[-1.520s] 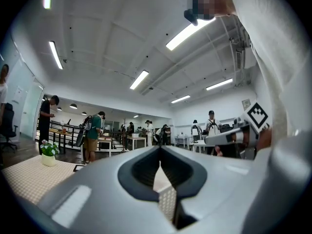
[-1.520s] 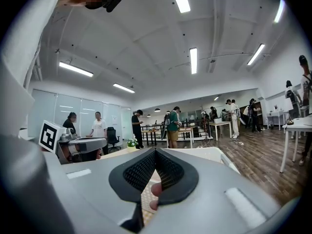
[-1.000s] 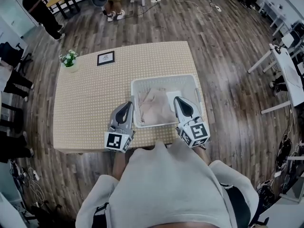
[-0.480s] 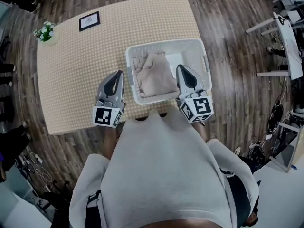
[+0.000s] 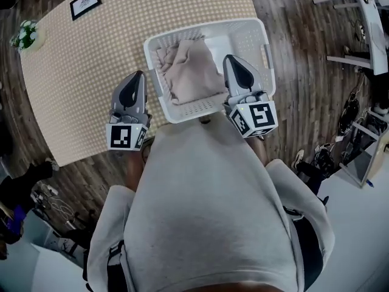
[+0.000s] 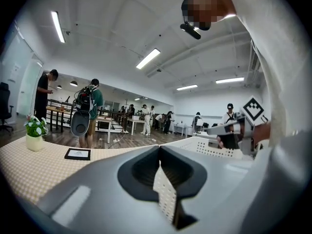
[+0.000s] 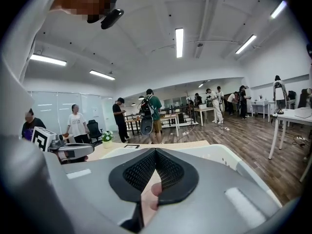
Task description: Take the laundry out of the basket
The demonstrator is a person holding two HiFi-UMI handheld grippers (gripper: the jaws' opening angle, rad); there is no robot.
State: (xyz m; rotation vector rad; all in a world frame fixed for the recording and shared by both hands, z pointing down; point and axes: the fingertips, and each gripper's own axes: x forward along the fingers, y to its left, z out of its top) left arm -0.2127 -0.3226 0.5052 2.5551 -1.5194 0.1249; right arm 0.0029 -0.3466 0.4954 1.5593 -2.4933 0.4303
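found the basket (image 5: 200,24), white and perforated, on the checked worktop (image 5: 91,59), at the near edge, close to the operator's torso (image 5: 206,199). found the laundry (image 5: 188,72), a crumpled beige heap, inside the basket, filling its left and middle part, with the right part left uncovered.

located the left gripper (image 5: 135,75) outside the basket, over the worktop, just beside the basket's left wall and pointing away from the operator. checked its fingers (image 6: 141,169) in the left gripper view: tips together, nothing held. saw only the checked worktop through the wedge-shaped slot behind the tips.

located the right gripper (image 5: 234,59) over the basket's right part, tip just beside the right edge of the laundry. could not tell whether touching or apart. checked its fingers (image 7: 170,172) in the right gripper view: closed tip to tip, nothing gripped. saw pale fabric through the slot behind the tips.

noted one marker cube (image 5: 126,137) at the rear of the left gripper and a second (image 5: 255,117) at the rear of the right.

noted a potted plant (image 5: 25,34) and a framed picture (image 5: 85,2) at the far side of the worktop, well apart from the basket. noted several people (image 6: 90,111) standing on the wood floor (image 5: 285,17) beyond the worktop.
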